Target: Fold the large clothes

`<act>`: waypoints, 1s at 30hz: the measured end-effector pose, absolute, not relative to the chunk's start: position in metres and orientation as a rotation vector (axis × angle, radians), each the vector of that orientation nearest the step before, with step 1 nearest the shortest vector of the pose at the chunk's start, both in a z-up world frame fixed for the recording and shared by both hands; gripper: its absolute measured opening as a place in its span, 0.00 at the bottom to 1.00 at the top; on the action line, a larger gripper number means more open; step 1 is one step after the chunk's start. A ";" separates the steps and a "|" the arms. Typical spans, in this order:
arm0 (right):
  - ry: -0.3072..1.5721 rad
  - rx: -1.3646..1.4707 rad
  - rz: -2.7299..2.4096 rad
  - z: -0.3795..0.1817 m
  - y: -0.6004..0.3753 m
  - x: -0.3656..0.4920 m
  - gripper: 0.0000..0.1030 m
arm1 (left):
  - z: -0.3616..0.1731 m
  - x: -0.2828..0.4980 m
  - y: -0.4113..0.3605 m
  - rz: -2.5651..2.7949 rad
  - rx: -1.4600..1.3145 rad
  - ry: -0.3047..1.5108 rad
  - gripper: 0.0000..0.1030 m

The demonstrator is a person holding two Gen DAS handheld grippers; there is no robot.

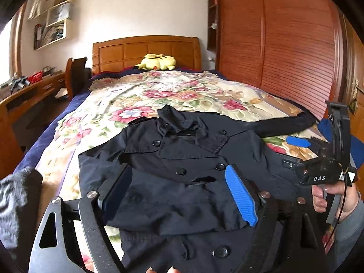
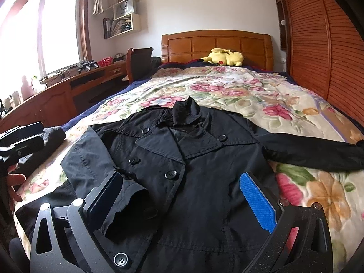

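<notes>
Bedroom scene: a dark double-breasted coat (image 2: 193,159) lies face up on a floral bedspread (image 2: 261,95), collar toward the wooden headboard (image 2: 216,45) and hem toward the cameras. One sleeve (image 2: 318,152) stretches out flat toward the louvered wardrobe (image 2: 318,56); the other sleeve (image 2: 127,202) is folded in across the coat's front, its cuff resting on the chest panel.

From the right wrist view, the right gripper (image 2: 182,202) hangs over the lower front of the coat with its fingers wide apart, one black pad sitting beside the folded cuff and one blue pad (image 2: 258,202) over the other side; nothing is pinched between them. From the left wrist view, the left gripper (image 1: 179,193) likewise hovers over the coat's midsection, fingers spread and holding nothing, blue pad (image 1: 241,195) near the button row.

The left view also catches the right gripper at its edge, held by the person's right hand (image 1: 329,200) near the outstretched sleeve. A grey garment (image 1: 16,200) sits bunched at the bed's edge, on the side toward the window. A yellow plush toy (image 2: 224,57) rests against the headboard, and a wooden desk (image 2: 68,86) runs under the window (image 2: 34,34).
</notes>
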State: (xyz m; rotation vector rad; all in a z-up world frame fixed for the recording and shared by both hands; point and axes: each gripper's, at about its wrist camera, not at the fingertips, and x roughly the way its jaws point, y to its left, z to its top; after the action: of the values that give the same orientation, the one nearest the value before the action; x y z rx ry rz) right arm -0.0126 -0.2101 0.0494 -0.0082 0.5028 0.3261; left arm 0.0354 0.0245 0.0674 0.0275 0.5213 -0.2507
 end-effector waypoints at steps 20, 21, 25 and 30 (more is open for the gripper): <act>0.665 -0.075 0.503 0.016 -0.159 0.033 0.81 | 0.019 0.036 0.061 -0.188 -0.016 0.541 0.82; 0.686 -0.089 0.510 0.011 -0.156 0.036 0.77 | 0.016 0.037 0.061 -0.186 -0.010 0.545 0.82; 0.735 -0.116 0.528 0.002 -0.150 0.046 0.52 | 0.011 0.036 0.059 -0.176 0.011 0.545 0.82; 0.682 -0.135 0.523 0.010 -0.152 0.042 0.06 | 0.008 0.031 0.057 -0.183 0.012 0.548 0.82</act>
State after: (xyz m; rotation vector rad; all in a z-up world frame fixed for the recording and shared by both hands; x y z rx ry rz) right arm 0.0417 -0.1519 0.0100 -0.1348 0.6823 0.5230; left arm 0.0313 0.0569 0.0077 0.0118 0.5483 -0.1835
